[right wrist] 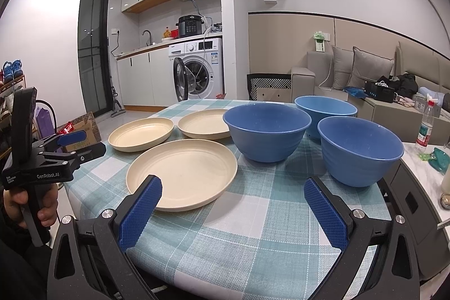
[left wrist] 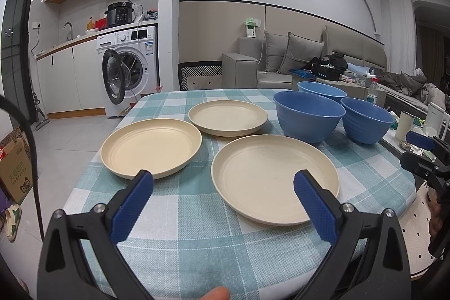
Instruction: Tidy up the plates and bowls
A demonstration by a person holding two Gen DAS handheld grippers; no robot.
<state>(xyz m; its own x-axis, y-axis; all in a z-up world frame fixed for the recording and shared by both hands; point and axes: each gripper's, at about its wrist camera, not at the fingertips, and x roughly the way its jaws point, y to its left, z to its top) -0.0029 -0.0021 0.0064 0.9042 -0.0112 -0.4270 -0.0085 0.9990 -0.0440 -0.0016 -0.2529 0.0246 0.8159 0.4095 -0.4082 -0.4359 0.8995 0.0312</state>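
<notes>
Both the left gripper and right gripper hover wide open and empty over the teal checked woven tablecloth, three smooth cream round plates mid-frame, three ribbed blue plastic bowls to their right.

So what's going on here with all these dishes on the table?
A person holds a claw in each hand over a checked tablecloth. The left claw and right claw are both open and empty. Three cream plates, the nearest just ahead of the claws, and three blue bowls sit separately, none stacked yet.
</notes>
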